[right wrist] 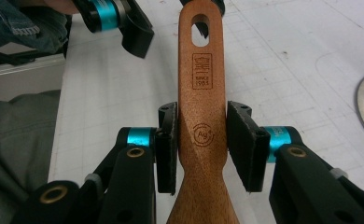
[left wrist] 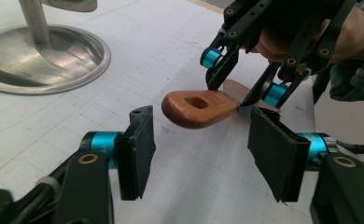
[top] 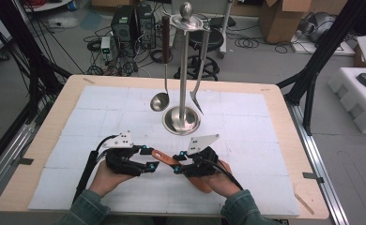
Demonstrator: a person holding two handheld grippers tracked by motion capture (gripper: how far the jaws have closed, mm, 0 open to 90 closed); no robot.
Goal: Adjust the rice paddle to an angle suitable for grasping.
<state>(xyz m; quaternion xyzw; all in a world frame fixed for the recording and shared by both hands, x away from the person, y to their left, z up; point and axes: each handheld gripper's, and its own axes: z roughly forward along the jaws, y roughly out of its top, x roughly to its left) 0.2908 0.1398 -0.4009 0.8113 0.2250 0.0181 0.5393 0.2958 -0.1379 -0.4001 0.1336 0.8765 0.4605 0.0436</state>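
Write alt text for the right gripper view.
The right hand-held gripper clamps a wooden utensil handle between its black pads; the handle points up the frame, with a hanging hole and stamped marks. The left hand-held gripper is at the top left above a white gridded mat.

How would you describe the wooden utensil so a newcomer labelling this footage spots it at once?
Start at the steel utensil stand mid-table; nearer the person, the two hand-held grippers meet. The brown wooden utensil lies between them, the right hand-held gripper clamping its handle. Unlike the metal ladle and spatula hanging on the stand, it is wood with a hanging hole.
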